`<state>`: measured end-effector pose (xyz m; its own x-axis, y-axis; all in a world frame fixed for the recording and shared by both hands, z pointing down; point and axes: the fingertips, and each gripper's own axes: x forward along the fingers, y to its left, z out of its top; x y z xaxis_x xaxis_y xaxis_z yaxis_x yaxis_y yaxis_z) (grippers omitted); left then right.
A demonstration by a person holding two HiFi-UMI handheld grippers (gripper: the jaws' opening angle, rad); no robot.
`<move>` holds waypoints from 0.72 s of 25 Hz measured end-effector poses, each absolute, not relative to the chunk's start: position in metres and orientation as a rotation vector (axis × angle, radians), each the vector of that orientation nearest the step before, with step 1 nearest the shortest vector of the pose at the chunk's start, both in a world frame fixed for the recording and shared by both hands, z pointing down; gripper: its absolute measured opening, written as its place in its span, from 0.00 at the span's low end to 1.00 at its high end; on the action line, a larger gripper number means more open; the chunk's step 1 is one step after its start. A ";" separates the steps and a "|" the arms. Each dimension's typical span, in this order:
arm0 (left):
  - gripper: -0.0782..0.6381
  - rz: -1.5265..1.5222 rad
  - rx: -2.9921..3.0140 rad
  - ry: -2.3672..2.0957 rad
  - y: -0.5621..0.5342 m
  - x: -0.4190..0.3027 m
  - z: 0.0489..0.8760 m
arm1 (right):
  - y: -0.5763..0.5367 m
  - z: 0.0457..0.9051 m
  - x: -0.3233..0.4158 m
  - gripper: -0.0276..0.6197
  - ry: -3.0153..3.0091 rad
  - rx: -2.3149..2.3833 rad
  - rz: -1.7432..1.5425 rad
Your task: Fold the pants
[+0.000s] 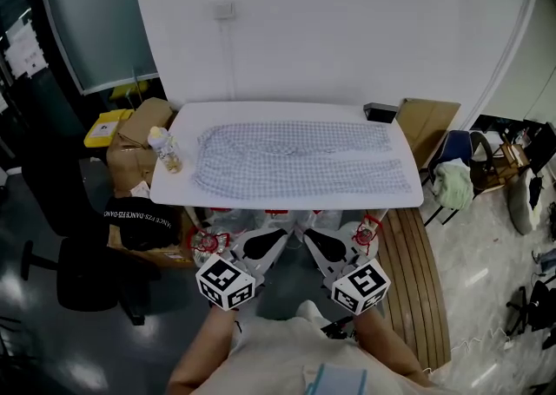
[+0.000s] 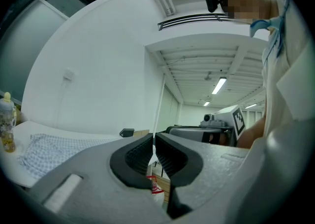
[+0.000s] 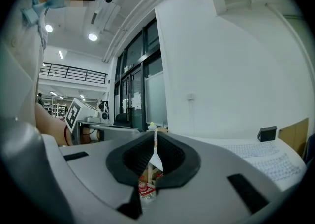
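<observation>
Light checked pants (image 1: 295,159) lie spread flat across the white table (image 1: 287,113), waist to the left and legs running right. Both grippers hover below the table's front edge, close to the person's body and apart from the cloth. My left gripper (image 1: 280,233) is shut with nothing between its jaws; in the left gripper view it (image 2: 153,142) points level, with the pants (image 2: 49,149) off to the left. My right gripper (image 1: 309,235) is likewise shut and empty; in the right gripper view it (image 3: 155,142) has the pants (image 3: 266,156) at the right.
A small bottle (image 1: 165,148) stands at the table's left end and a black box (image 1: 380,111) at its far right corner. Cardboard boxes (image 1: 139,128) sit left of the table, a cardboard sheet (image 1: 427,124) and chairs (image 1: 460,167) to the right. A wooden bench (image 1: 417,280) runs at the right.
</observation>
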<state>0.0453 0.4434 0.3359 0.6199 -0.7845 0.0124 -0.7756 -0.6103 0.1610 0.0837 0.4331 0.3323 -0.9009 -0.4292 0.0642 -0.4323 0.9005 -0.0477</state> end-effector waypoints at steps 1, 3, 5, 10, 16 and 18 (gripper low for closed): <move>0.12 -0.090 2.687 -1.309 0.442 0.044 0.337 | 0.432 0.333 0.082 0.07 -3.008 0.685 0.094; 0.12 -0.091 2.686 -1.316 0.438 0.043 0.337 | 0.428 0.335 0.081 0.07 -3.003 0.689 0.099; 0.12 -0.091 2.684 -1.324 0.433 0.041 0.339 | 0.423 0.335 0.080 0.07 -3.002 0.696 0.103; 0.12 -0.091 2.658 -1.348 0.412 0.035 0.344 | 0.404 0.337 0.078 0.07 -2.998 0.693 0.116; 0.12 -0.102 2.646 -1.357 0.374 0.029 0.347 | 0.365 0.345 0.075 0.12 -2.992 0.685 0.143; 0.12 -0.097 2.645 -1.352 0.357 0.029 0.348 | 0.347 0.348 0.074 0.12 -2.990 0.687 0.159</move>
<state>0.0287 0.3572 0.3481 0.5871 -0.8093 0.0190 -0.7983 -0.5749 0.1796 0.0741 0.3469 0.3482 -0.8976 -0.4314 0.0907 -0.4385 0.8947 -0.0849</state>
